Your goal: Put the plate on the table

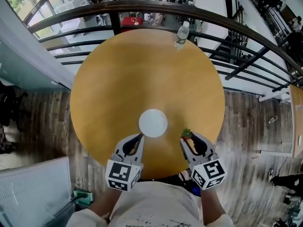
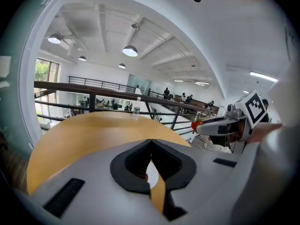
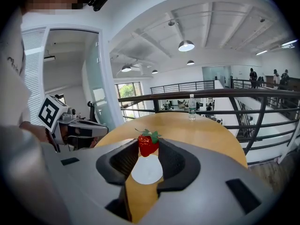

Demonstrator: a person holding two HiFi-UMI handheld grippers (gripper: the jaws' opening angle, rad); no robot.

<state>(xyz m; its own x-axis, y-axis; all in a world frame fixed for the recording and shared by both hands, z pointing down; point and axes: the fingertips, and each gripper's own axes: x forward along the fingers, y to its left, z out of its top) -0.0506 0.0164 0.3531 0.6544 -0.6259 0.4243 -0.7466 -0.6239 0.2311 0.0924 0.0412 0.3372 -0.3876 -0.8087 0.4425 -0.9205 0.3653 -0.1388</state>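
Observation:
A small round white plate (image 1: 153,122) lies flat on the round wooden table (image 1: 118,79), toward its near edge. My left gripper (image 1: 139,138) sits just left of and below the plate, shut and empty; in its own view the plate (image 2: 153,175) shows below the meeting tips. My right gripper (image 1: 185,139) is to the plate's right, shut on a red strawberry (image 1: 186,134) with green leaves. The right gripper view has the strawberry (image 3: 147,143) pinched at the jaw tips, above the plate (image 3: 146,171).
A clear water bottle (image 1: 181,34) stands at the table's far edge. A dark metal railing (image 1: 246,32) curves behind the table, with a drop to a lower floor beyond. Wooden floor surrounds the table on both sides.

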